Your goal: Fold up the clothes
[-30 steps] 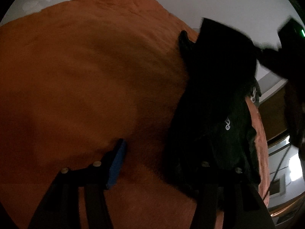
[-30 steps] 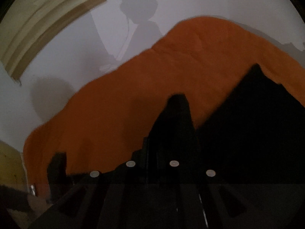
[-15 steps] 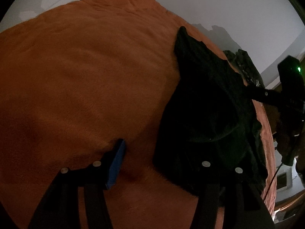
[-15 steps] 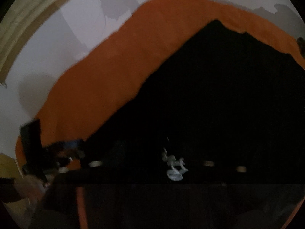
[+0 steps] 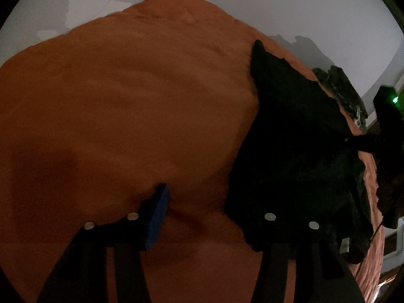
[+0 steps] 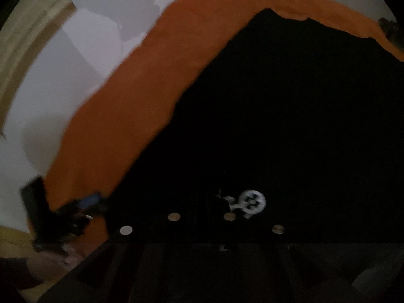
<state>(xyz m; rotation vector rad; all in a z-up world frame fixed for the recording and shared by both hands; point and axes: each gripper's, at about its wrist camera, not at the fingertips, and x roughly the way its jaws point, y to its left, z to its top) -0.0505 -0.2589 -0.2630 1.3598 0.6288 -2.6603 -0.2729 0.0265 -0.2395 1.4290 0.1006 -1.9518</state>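
Clearly soft, limp black garment (image 5: 298,156) on orange blanket (image 5: 126,101): pinch hem/corner. L gripper (image 5: 214,212) jaws closing, nothing between; R gripper (image 6: 202,217) clamped tight, contents unclear.

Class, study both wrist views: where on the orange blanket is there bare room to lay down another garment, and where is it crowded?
Bare: the wide stretch of orange blanket between the black garment and the white wall. Crowded: the far side, where the black garment, a smaller dark item near the edge and the right gripper sit together.
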